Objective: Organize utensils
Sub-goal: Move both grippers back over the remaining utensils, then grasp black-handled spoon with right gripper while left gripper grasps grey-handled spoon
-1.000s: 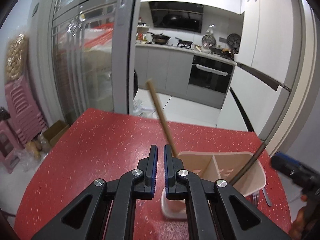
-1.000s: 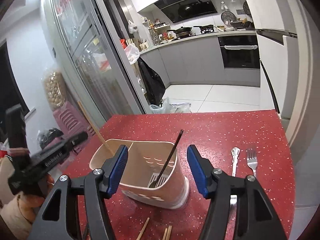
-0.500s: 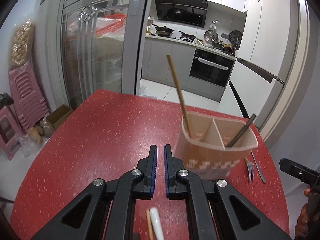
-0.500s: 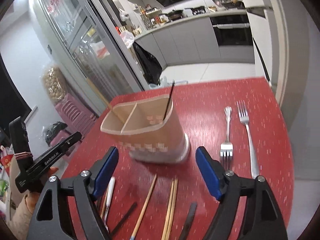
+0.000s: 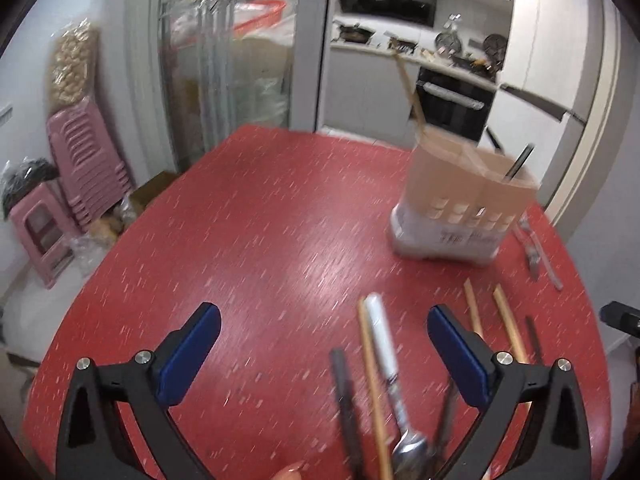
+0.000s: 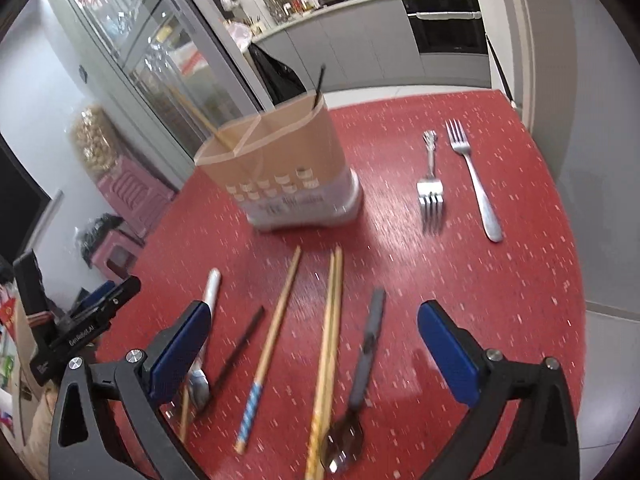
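Utensils, loose lot, on red speckled worktop [image 6: 500, 280]; sorting partly done. Holder: tan divided caddy [image 6: 276, 164] on a white base, standing upright toward the far side of the worktop, compartments open to the top so that long items can be dropped in handle-up. Contents so far: one wooden chopstick [image 6: 196, 114] leaning out of the left compartment and one dark chopstick [image 6: 319, 84] leaning out of the right, which suggests sorting by kind. Still lying flat, in front of the caddy: a single wooden chopstick with a blue-patterned end [image 6: 272, 340], a pair of wooden chopsticks [image 6: 330, 340] side by side, a thin dark chopstick [image 6: 240, 346], a white-handled spoon [image 6: 206, 320] and a dark-handled spoon [image 6: 364, 364]. Set apart to the right of the caddy: two metal forks [image 6: 474, 178], roughly parallel, tines pointing opposite ways. Left tongs [image 5: 324, 344]: jaws have just been opening, now spread wide and gripping nothing, angled down over the white-handled spoon and a wooden chopstick, which lie between the pads untouched. Right tongs [image 6: 314, 344]: jaws likewise just opened, fully released, straddling the chopstick pair and dark-handled spoon without contact. Judgement: both tongs are set wide to pick the next pieces. Hazard: neighbouring pieces lie close and could be nudged or caught together.
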A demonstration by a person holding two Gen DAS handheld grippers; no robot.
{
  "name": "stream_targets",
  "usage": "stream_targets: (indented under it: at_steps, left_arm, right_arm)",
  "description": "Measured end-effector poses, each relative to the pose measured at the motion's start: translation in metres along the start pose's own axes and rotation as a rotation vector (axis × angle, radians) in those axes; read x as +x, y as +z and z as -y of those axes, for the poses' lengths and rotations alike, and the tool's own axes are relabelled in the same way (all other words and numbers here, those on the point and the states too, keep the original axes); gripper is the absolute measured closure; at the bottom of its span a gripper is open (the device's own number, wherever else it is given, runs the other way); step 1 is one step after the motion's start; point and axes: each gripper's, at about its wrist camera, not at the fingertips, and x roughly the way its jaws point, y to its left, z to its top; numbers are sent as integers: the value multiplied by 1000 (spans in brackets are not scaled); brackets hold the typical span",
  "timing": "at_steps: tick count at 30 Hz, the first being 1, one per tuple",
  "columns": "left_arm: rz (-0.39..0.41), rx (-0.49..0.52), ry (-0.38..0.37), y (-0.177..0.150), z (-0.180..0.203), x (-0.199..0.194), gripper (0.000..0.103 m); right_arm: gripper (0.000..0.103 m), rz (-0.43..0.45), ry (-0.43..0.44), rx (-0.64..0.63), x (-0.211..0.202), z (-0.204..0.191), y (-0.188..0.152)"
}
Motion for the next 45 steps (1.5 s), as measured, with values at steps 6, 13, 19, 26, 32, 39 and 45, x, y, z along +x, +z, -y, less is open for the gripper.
stream_targets:
  at_steps: [6, 13, 19, 26, 32, 39, 45]
  left_arm:
    - [-146, -51, -9, -42, -19, 40, 0]
    - [-203, -37, 13, -70, -21, 68, 0]
    - [-226, -51, 22, -79, -19, 81, 0]
    - [-245, -35, 18, -97, -14, 97, 0]
    - [-261, -39, 27, -97, -4, 104, 0]
    - [-258, -19, 51, -90, 12, 116, 0]
    - [-262, 8, 60, -83, 26, 119, 0]
  right_arm:
    - [0, -83, -96, 32, 5, 13, -26]
    - [5, -168, -176, 82, 21, 27, -39]
    - [23, -208, -192, 111, 34, 27, -41]
    - [29, -234, -221, 94, 47, 23, -42]
    - [37, -242, -274, 62, 57, 19, -38]
    - [41, -257, -360, -29, 69, 5, -35]
    - [46, -279, -392, -80, 76, 0, -31]
